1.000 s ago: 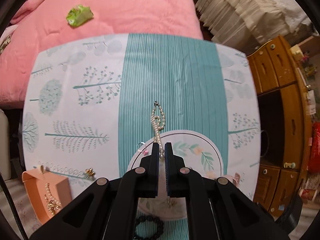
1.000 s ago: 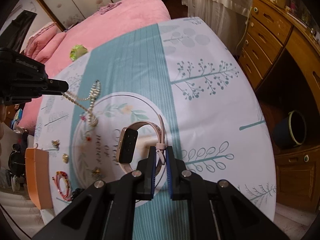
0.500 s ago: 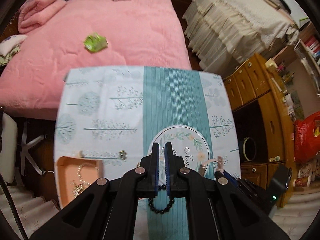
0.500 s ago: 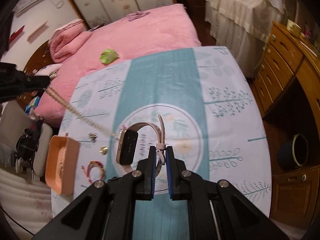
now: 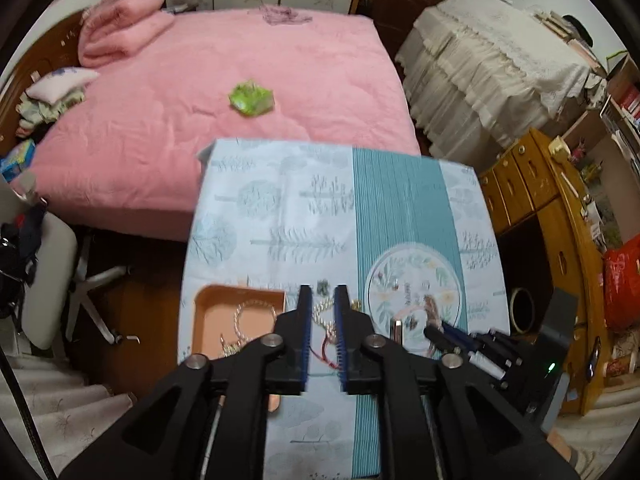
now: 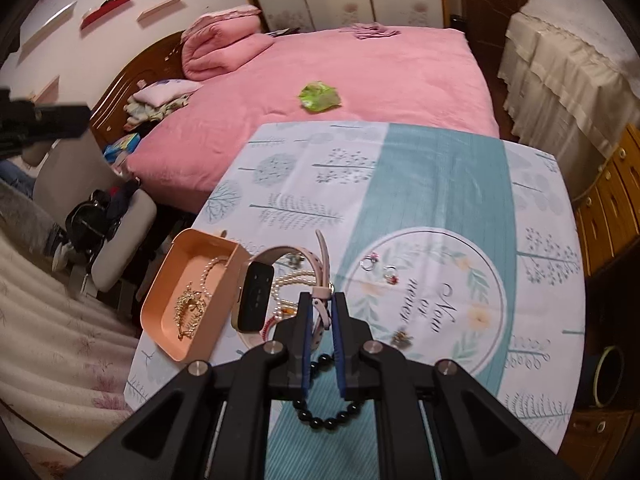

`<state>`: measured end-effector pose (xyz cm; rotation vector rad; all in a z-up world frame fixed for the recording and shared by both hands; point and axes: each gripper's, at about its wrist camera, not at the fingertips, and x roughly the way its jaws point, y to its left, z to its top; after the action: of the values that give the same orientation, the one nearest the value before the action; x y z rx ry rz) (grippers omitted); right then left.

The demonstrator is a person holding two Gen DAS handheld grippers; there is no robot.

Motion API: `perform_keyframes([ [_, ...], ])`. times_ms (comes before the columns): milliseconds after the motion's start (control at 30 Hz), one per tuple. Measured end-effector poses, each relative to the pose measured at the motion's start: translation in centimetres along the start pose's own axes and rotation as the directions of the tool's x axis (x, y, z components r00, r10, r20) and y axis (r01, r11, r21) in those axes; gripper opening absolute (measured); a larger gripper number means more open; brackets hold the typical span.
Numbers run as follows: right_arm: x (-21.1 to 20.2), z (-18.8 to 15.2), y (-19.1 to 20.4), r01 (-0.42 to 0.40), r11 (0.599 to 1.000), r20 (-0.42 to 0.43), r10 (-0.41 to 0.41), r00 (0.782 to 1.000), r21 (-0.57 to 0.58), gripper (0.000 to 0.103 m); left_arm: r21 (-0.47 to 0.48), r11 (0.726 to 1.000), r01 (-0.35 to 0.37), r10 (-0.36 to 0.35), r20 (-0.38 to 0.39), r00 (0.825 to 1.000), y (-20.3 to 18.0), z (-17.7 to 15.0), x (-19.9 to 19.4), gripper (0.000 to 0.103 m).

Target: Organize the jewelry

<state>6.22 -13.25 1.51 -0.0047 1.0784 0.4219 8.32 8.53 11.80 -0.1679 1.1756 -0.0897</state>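
Left gripper (image 5: 323, 312) jaws just parted, nothing gripped; pearl necklace (image 6: 295, 280) dropped on tablecloth (image 6: 440, 200) just beside orange tray (image 6: 188, 280), not inside. Right gripper (image 6: 320, 312) clenched on smartwatch (image 6: 256, 300) strap, lifted near tray.

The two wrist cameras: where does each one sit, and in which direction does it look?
Left wrist: on the left gripper, steeply down at the orange tray and tablecloth; jaws just opened, nothing pinched.
Right wrist: on the right gripper, down at the tablecloth, shut on the pink watch strap.
Shared: tray, tablecloth, pink bed.
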Motion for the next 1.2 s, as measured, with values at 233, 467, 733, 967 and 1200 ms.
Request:
perform_keyframes([
  [233,1.4,-0.1,-0.4,0.025,1.0,-0.04,-0.025,0.999,0.008,0.009,0.02,1.0,0.015,-0.013,-0.096,0.995,-0.4,-1.7,6.2,0.027],
  [467,2.5,-1.5,-2.7,0.063,0.995,-0.079,-0.057,0.995,0.073,0.009,-0.027,0.997,0.075,-0.079,-0.239,0.968,-1.6,-3.5,13.9,0.027],
  [733,2.8,-3.1,-4.8,0.089,0.986,-0.097,-0.076,0.992,0.142,0.009,-0.18,0.981,0.07,-0.127,-0.327,0.937,-1.6,-4.0,21.2,0.027],
  [967,2.7,-4.0,-5.8,0.099,0.98,-0.097,-0.083,0.992,0.174,0.009,-0.233,0.973,0.004,-0.094,-0.378,0.921,-1.7,-4.6,25.2,0.027],
  [1200,2.7,-4.3,-6.3,0.093,0.977,-0.099,-0.076,0.992,0.189,0.009,-0.257,0.965,-0.057,-0.061,-0.427,0.902,-1.3,-5.6,27.7,0.027],
])
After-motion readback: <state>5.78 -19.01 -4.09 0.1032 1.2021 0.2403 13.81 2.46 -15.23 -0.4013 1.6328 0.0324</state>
